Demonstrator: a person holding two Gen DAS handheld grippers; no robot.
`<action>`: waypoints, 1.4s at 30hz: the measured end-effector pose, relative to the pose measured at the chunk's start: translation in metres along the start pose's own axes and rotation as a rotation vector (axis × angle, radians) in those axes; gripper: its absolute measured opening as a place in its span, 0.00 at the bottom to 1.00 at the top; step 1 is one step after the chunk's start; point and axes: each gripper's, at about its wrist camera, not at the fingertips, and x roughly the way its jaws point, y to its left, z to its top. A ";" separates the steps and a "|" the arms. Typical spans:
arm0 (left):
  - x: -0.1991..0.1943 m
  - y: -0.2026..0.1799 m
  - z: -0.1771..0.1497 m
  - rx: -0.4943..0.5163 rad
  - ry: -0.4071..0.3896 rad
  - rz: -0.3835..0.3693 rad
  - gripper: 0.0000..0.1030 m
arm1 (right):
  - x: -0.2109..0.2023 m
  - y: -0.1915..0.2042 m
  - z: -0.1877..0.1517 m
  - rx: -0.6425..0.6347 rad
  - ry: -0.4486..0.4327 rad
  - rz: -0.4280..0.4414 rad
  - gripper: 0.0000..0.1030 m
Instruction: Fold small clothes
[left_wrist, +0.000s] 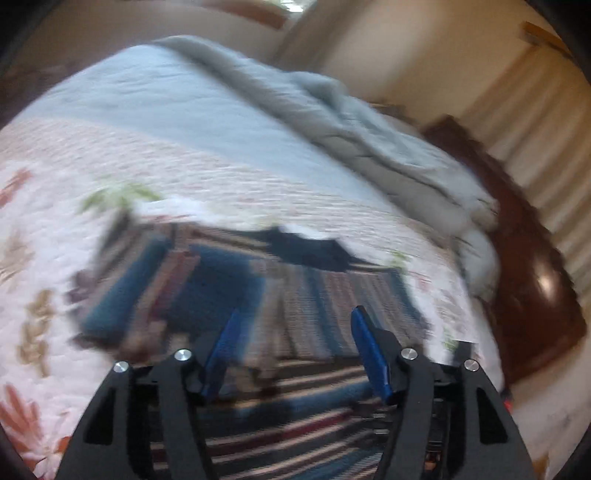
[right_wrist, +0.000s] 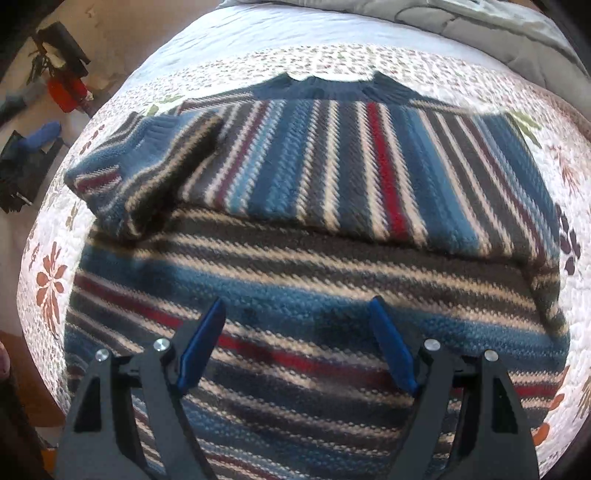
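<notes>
At the bottom of the right wrist view the right gripper (right_wrist: 297, 314) stands with its blue fingers (right_wrist: 201, 347) spread wide and nothing between them, over the striped sweater (right_wrist: 314, 258). The sweater fills the centre of the frame — its near part lies with stripes running across, the far part with stripes running away toward the dark blue collar (right_wrist: 332, 86) at upper centre. One sleeve (right_wrist: 140, 166) is folded in at the left. It all rests on a floral quilt (right_wrist: 48, 266).

The left wrist view is blurred — the left gripper (left_wrist: 293, 325) is likewise wide apart and empty above the sweater (left_wrist: 314, 295). A grey blanket (left_wrist: 351, 122) lies beyond, upper right.
</notes>
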 end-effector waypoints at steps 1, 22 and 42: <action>-0.001 0.013 0.000 -0.030 0.003 0.051 0.61 | -0.001 0.004 0.006 -0.014 -0.002 -0.001 0.77; -0.007 0.137 -0.023 -0.302 0.111 0.303 0.67 | 0.089 0.197 0.126 -0.376 0.050 -0.154 0.64; 0.029 0.069 -0.031 -0.227 0.143 0.268 0.71 | -0.016 -0.031 0.095 0.012 -0.071 -0.035 0.41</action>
